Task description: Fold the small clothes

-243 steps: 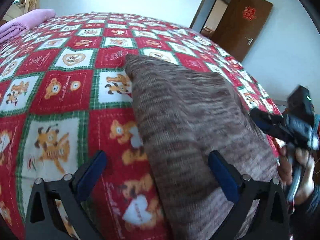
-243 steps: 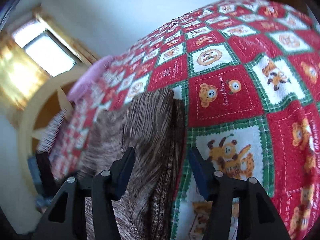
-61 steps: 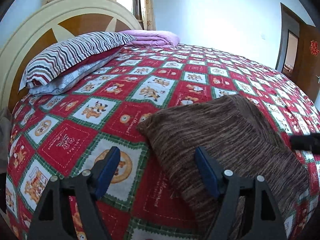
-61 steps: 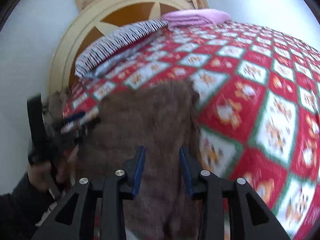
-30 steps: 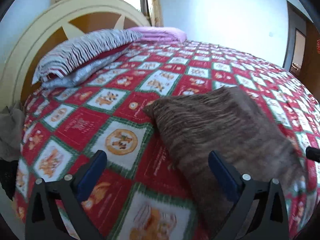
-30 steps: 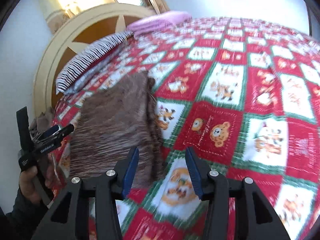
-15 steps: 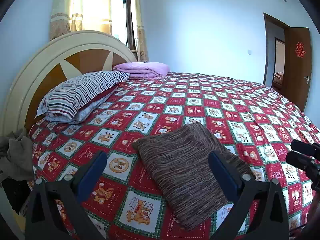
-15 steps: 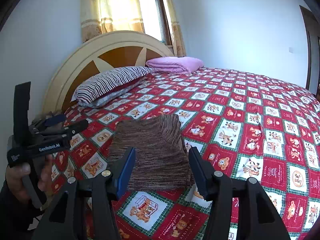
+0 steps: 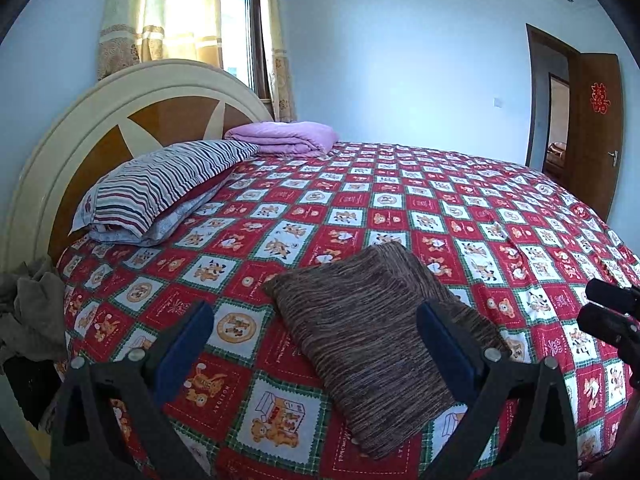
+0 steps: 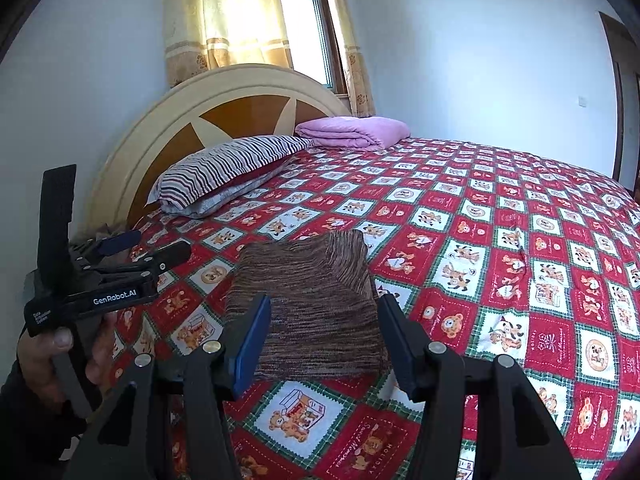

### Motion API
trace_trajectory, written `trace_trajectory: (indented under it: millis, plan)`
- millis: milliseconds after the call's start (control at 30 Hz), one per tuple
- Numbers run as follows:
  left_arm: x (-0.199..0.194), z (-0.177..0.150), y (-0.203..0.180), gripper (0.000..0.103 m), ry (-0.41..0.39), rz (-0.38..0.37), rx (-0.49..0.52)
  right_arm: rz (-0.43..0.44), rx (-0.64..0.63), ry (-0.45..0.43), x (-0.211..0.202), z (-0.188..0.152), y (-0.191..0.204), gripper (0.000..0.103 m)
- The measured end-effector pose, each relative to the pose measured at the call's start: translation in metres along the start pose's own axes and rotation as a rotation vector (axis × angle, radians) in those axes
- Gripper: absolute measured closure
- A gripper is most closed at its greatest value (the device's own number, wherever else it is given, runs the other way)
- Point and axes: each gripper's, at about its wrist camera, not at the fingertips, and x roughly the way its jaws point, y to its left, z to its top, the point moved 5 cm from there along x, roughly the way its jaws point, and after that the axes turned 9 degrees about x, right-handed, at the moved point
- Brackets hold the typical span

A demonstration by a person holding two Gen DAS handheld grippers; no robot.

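Both fingers pairs, left (image 9: 316, 334) and right (image 10: 326, 334), spread apart (empty) above folded brown garment (image 9: 368, 324).

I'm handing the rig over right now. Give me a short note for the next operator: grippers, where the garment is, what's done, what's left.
Left hand-held gripper: open, empty, raised clear of the bed.
Right hand-held gripper: open, empty, jaws just widened, nothing between them.
Brown knit garment: lies folded into a compact rectangle on the red teddy-bear bedspread, near its front edge, touched by neither gripper.
Done: this piece looks folded and released.
Left: a crumpled grey-brown heap sits beside the headboard; whether it is clothing to fold I cannot tell.
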Motion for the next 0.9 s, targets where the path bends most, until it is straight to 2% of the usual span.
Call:
trace_trajectory:
  millis: [900]
  plan:
    - [-0.0008,-0.001,-0.009,0.0,0.005,-0.001,0.013,0.007,0.007,0.013,-0.0004,-0.0103,0.0008,0.046]
